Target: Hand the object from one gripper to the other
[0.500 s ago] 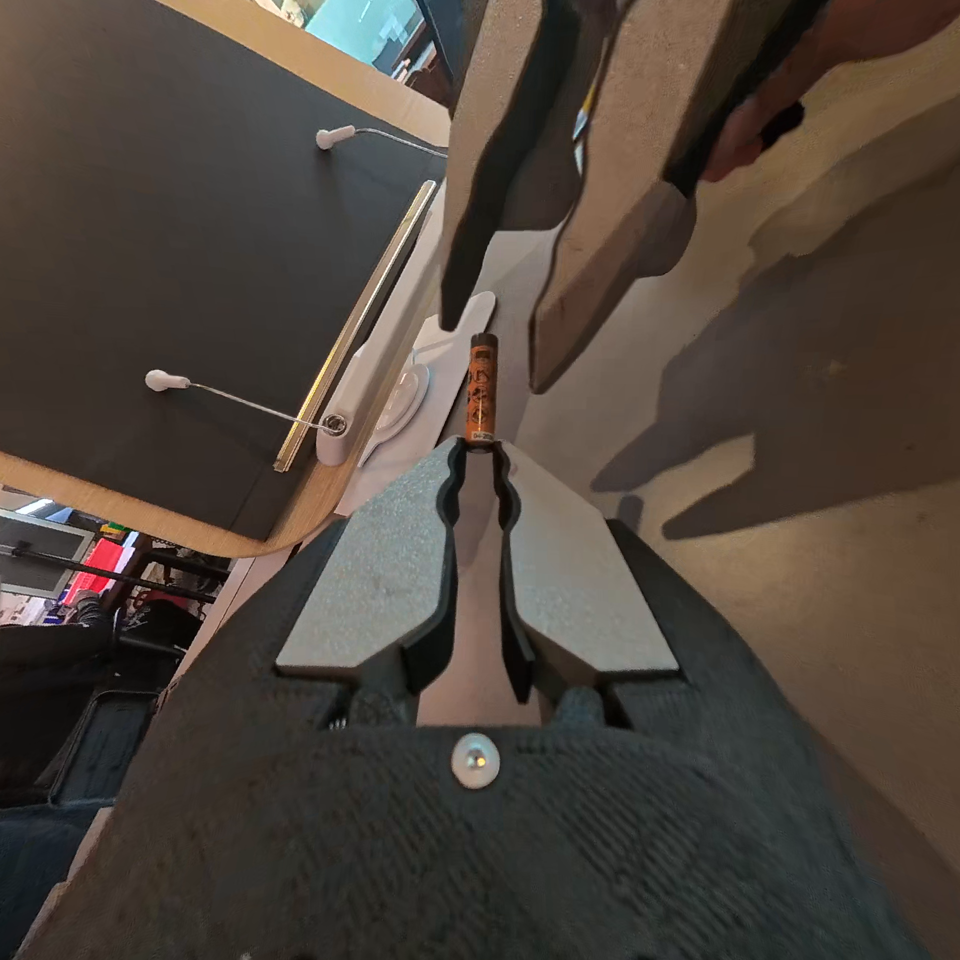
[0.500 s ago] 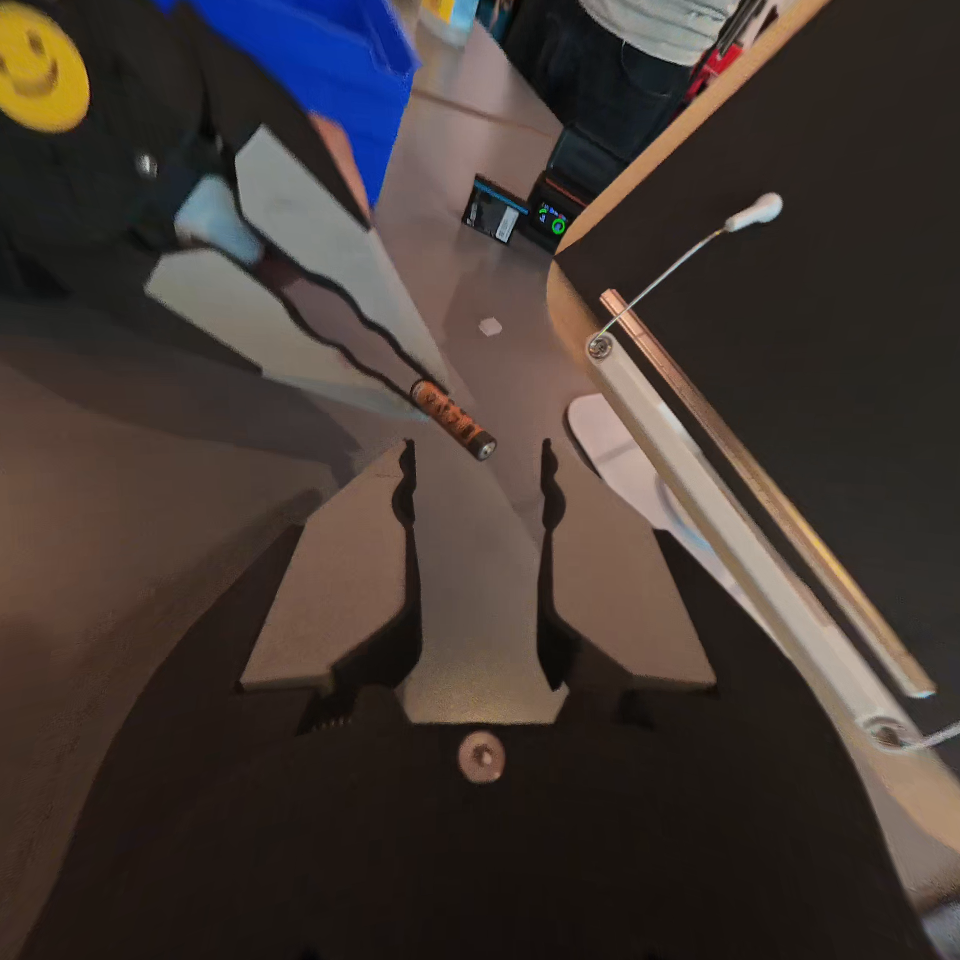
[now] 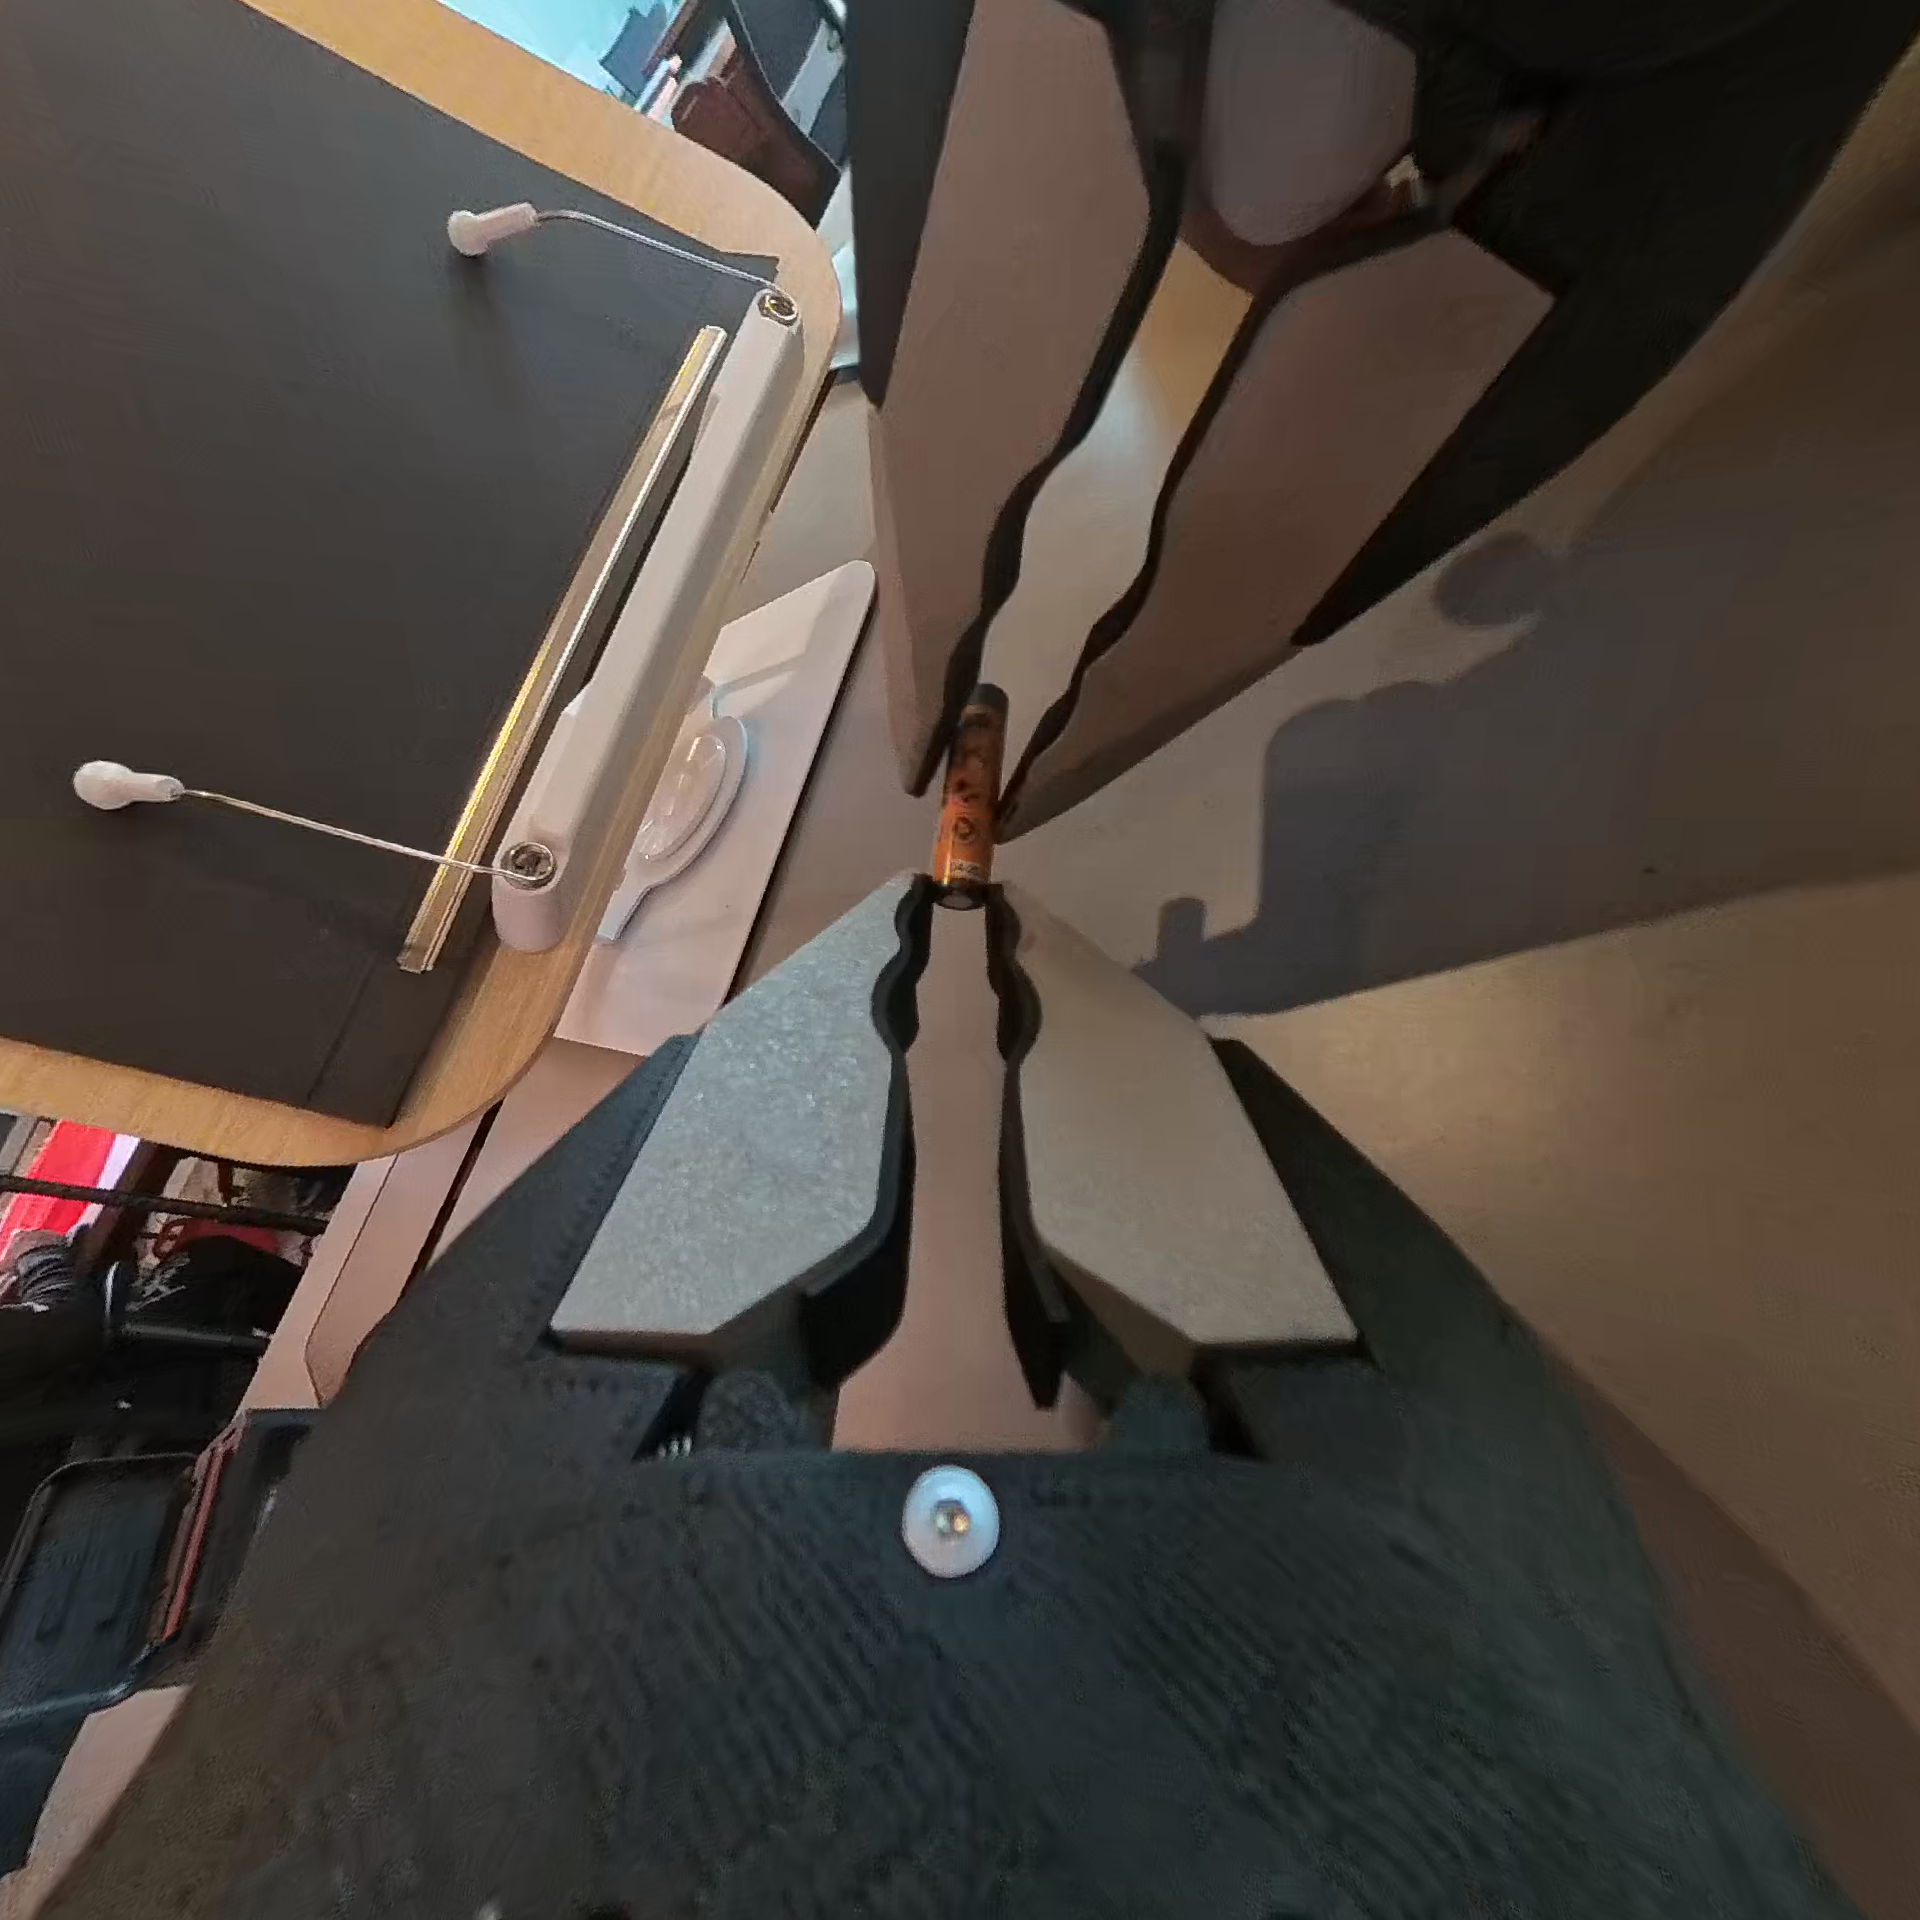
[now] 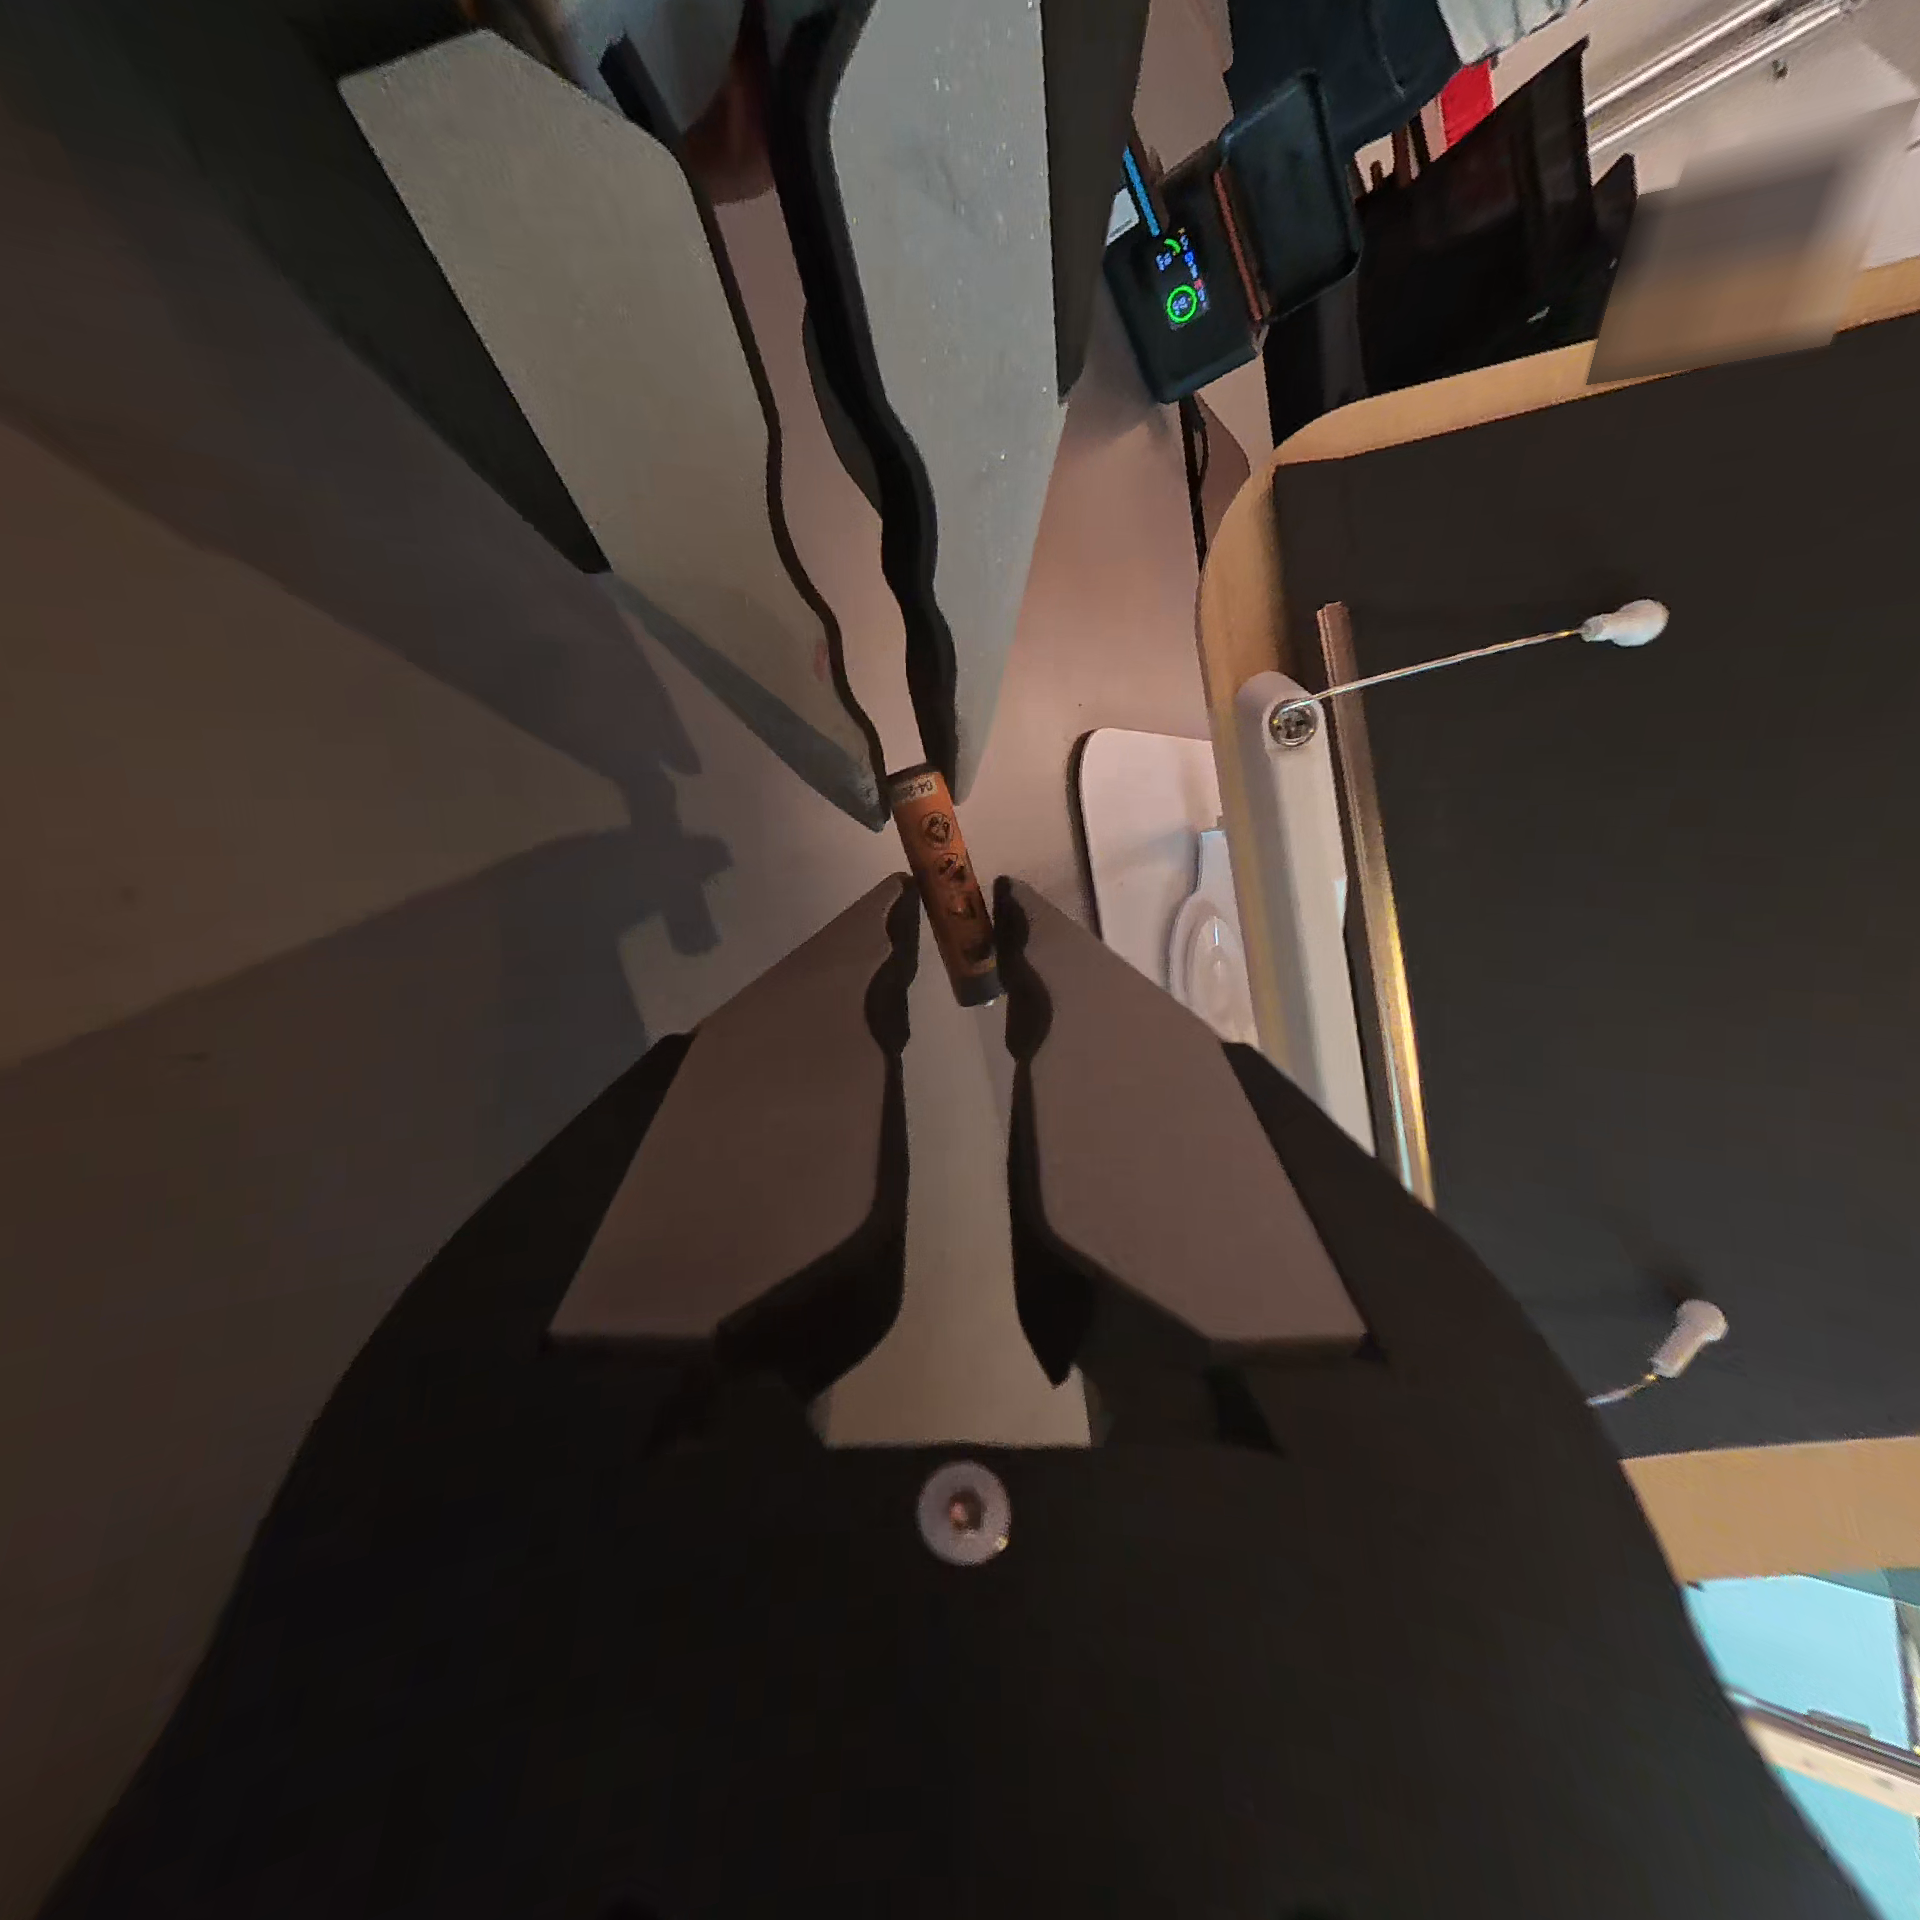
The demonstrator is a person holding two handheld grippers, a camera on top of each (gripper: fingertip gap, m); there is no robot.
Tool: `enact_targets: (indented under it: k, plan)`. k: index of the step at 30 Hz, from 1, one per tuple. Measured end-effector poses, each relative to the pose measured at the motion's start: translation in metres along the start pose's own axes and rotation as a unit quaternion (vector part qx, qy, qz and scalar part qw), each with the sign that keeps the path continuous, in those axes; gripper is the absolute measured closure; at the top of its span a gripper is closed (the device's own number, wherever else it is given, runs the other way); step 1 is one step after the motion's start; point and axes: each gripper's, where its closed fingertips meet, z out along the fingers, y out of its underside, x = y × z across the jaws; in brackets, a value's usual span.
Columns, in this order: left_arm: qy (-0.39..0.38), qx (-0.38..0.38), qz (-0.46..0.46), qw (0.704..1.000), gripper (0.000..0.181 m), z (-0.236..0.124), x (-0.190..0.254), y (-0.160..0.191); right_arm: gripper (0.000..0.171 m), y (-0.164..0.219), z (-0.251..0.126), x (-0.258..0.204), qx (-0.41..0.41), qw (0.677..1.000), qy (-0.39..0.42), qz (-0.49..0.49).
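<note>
Orange battery (image 3: 966,795) clamped in left gripper (image 3: 954,891) jaws; right gripper (image 4: 948,896) jaws around its other end, grip unclear

The left tongs (image 3: 958,896) point forward with their grey fingers (image 3: 748,1122) drawn close, the tips pinching one end of the battery (image 3: 966,795). The right tongs (image 3: 966,800) come in from the opposite side, nose to nose with the left, their tips on either side of the battery's other end. In the right wrist view the right tongs (image 4: 951,899) show a narrow gap, the battery (image 4: 948,894) lying against the right finger; whether they grip it cannot be told. The left tongs (image 4: 920,790) clamp its far end.
</note>
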Motion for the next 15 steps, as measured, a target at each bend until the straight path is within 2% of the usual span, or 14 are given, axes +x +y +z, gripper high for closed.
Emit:
enact_targets:
  k: [3,4,5,8,11,15]
  plan:
    - [-0.023,0.008,-0.022,0.999,0.174,-0.001,-0.009,-0.001,0.163,0.000,0.001,0.003,0.010,0.998,-0.009,0.054]
    - [-0.032,0.008,-0.029,0.999,0.181,-0.002,-0.012,-0.001,0.165,0.001,0.002,0.006,0.014,0.996,-0.015,0.084]
    - [-0.038,0.007,-0.032,0.999,0.181,-0.002,-0.015,0.000,0.165,0.003,0.002,0.009,0.017,0.993,-0.021,0.117]
    - [-0.045,0.003,-0.044,0.998,0.179,-0.002,-0.019,0.002,0.165,0.007,0.004,0.014,0.043,0.968,-0.062,0.240]
    - [-0.053,0.006,-0.034,0.998,0.174,-0.002,-0.019,0.000,0.165,0.001,0.001,0.020,0.100,0.909,-0.124,0.386]
    - [-0.076,0.020,-0.022,0.997,0.160,-0.004,-0.021,-0.007,0.165,-0.018,-0.012,0.024,0.202,0.769,-0.255,0.550]
